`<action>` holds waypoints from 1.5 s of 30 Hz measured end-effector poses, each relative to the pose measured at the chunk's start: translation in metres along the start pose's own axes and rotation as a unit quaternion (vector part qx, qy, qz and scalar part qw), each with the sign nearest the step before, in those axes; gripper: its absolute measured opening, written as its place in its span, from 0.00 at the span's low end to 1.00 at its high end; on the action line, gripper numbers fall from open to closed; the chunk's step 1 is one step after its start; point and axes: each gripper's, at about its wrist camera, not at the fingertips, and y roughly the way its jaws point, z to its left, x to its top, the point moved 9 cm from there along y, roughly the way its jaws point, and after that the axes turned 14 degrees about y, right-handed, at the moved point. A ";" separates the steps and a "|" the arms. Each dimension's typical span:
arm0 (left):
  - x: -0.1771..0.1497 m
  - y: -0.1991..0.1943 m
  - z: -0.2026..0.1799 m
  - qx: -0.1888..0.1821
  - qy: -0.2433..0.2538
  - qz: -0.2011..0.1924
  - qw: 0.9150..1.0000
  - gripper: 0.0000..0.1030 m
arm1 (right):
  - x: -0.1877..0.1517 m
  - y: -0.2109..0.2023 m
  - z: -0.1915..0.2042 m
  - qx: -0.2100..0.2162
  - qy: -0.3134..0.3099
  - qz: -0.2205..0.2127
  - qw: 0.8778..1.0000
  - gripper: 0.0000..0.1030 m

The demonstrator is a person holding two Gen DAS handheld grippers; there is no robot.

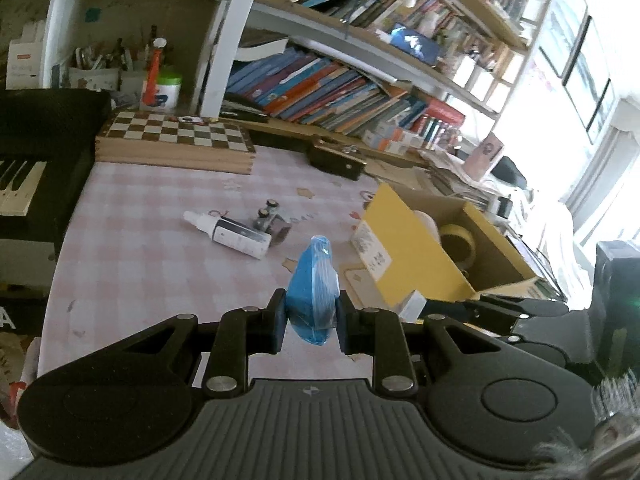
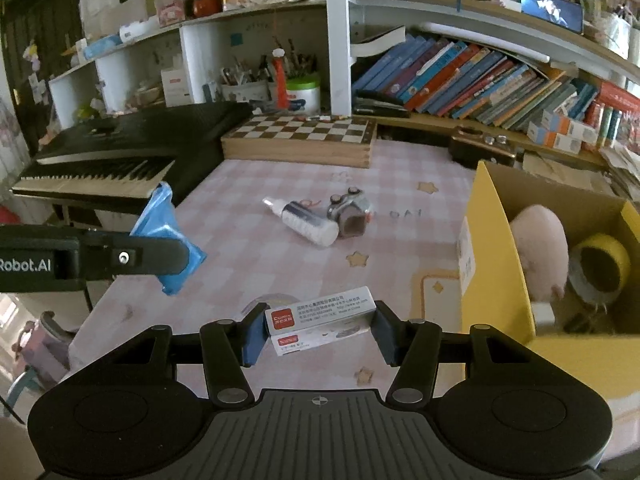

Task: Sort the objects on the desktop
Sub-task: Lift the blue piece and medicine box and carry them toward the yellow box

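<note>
Left wrist view: the left gripper (image 1: 311,320) is clamped tight on a blue packet (image 1: 314,288) wrapped in clear film, held above the counter (image 1: 140,240). A white bottle (image 1: 234,235) lies mid-counter, touching a small grey gadget (image 1: 270,220). A yellow box (image 1: 404,248) sits at the right edge, a chessboard (image 1: 176,136) at the far edge.

Right wrist view: the right gripper (image 2: 320,330) is about half open, its pads pressing the ends of a white carton (image 2: 322,320) held above the near edge. The box (image 2: 496,248) holds a pink plush (image 2: 542,248) and a tape roll (image 2: 602,268). A keyboard (image 2: 120,152) flanks the left edge.
</note>
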 end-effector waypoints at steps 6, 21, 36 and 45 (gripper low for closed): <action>-0.020 -0.017 -0.009 -0.018 -0.003 0.010 1.000 0.22 | -0.020 -0.020 0.005 -0.011 0.020 -0.004 1.000 0.53; -0.041 -0.049 -0.039 -0.060 0.028 0.010 0.998 0.22 | -0.057 -0.064 0.002 -0.043 0.060 -0.018 0.997 0.53; -0.052 -0.050 -0.085 -0.116 0.061 0.019 0.991 0.22 | -0.085 -0.098 -0.029 -0.085 0.107 -0.027 0.990 0.53; -0.051 -0.039 -0.122 -0.157 0.096 0.027 0.983 0.22 | -0.099 -0.120 -0.060 -0.119 0.147 -0.041 0.981 0.53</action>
